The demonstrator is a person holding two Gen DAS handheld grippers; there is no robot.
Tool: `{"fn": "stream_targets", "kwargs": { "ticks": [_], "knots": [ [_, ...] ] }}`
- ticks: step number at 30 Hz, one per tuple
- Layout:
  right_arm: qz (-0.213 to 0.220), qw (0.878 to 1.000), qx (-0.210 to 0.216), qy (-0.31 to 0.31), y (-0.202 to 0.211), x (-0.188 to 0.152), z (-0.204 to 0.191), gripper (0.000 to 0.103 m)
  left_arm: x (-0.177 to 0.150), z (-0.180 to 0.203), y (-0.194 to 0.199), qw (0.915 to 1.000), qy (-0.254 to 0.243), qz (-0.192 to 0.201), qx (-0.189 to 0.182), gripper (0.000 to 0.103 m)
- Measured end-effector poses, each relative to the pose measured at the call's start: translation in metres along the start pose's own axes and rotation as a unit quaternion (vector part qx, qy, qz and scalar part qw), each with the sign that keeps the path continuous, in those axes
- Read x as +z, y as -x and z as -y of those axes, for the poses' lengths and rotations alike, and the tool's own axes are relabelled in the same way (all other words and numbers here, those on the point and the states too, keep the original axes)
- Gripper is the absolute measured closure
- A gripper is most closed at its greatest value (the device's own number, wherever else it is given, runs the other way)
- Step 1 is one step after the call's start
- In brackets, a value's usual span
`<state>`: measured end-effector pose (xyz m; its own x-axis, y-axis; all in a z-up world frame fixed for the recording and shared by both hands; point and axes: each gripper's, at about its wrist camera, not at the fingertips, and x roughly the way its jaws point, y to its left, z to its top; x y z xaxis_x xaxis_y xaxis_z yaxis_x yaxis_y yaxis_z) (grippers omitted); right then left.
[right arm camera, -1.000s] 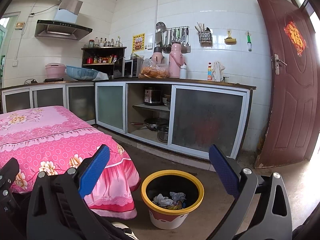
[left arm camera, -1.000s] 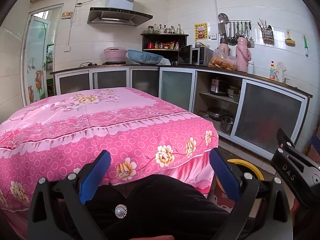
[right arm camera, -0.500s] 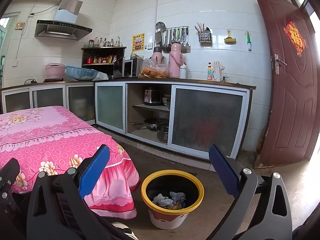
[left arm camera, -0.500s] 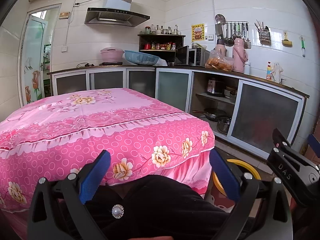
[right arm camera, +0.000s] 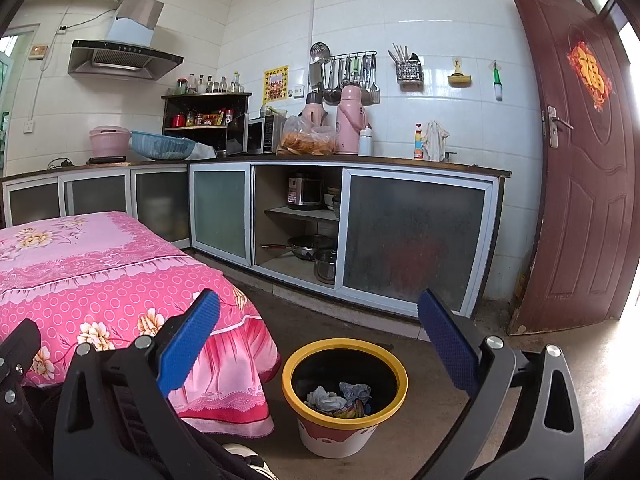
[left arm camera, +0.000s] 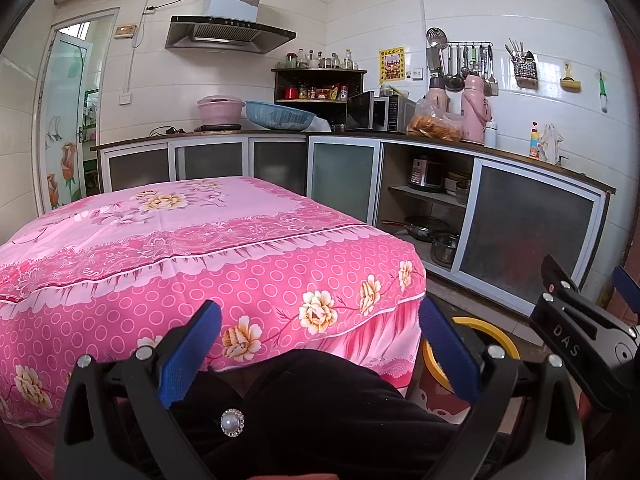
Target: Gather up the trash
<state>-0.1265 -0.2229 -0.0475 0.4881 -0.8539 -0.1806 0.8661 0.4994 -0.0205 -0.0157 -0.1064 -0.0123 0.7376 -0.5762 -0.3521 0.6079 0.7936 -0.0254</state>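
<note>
Beside pink table | yellow-rimmed bin on floor | trash inside

Left gripper has tilted up and panned a little: the pink tablecloth sits lower in the left wrist view than a second ago, its far edge dropped relative to the counter cabinets; the range hood and utensil rail slid down and left too. Right gripper at the frame's right edge has shifted slightly down relative to the yellow-rimmed bin.
</note>
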Motion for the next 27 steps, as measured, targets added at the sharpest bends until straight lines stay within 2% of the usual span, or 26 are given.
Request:
{"fn": "stream_targets", "kwargs": {
  "ticks": [27],
  "knots": [
    [-0.001, 1.0, 0.0, -0.002, -0.0003, -0.0002, 0.0023, 0.008, -0.0007, 0.0004, -0.0011, 1.0, -0.002, -0.002, -0.001, 0.008]
  ]
}}
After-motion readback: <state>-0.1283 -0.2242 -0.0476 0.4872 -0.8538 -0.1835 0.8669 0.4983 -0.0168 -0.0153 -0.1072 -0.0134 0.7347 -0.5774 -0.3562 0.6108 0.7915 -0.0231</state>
